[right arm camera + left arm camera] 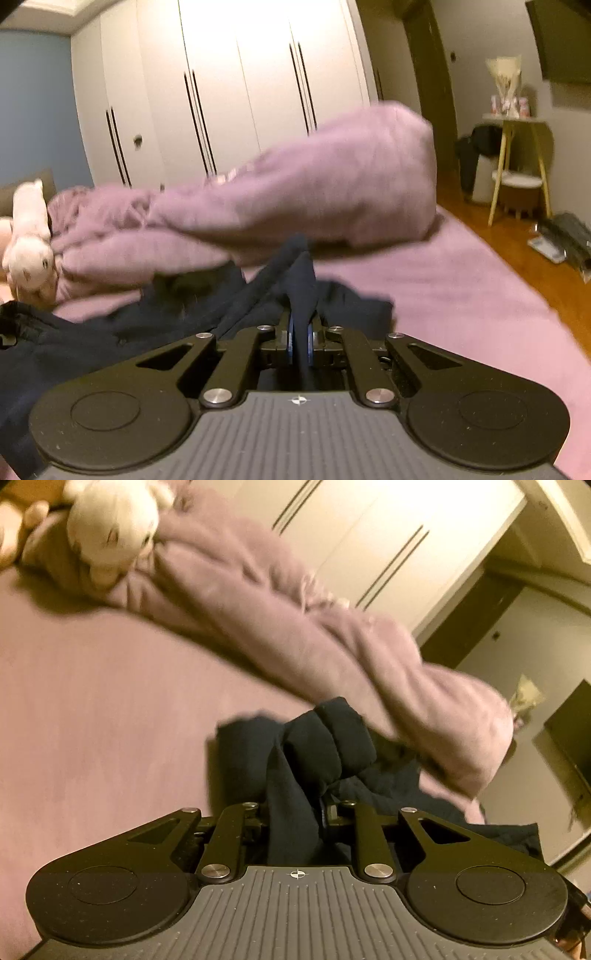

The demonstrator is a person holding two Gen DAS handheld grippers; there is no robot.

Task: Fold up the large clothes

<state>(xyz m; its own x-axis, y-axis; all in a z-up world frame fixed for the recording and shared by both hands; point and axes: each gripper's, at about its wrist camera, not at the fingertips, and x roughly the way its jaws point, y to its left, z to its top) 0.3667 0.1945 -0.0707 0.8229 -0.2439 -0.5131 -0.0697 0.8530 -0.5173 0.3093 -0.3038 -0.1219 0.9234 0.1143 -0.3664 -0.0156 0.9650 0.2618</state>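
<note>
A dark navy garment (pixel 325 746) lies bunched on a bed with a pink sheet (pixel 92 709). My left gripper (pixel 295 812) is shut on a thick fold of the garment, which hides the fingertips. In the right wrist view the same garment (pixel 92 339) spreads to the left over the sheet (pixel 461 295). My right gripper (pixel 301 332) is shut on a thin edge of it, pinched between blue pads (pixel 290 341). Both views are blurred by motion.
A rumpled pink duvet (pixel 295 627) (pixel 314 184) lies heaped behind the garment. A white plush toy (pixel 110 528) (pixel 29 251) sits at the bed's head. White wardrobe doors (pixel 229 92) stand behind. A small table (pixel 517 155) stands on the wooden floor (pixel 498 236) right of the bed.
</note>
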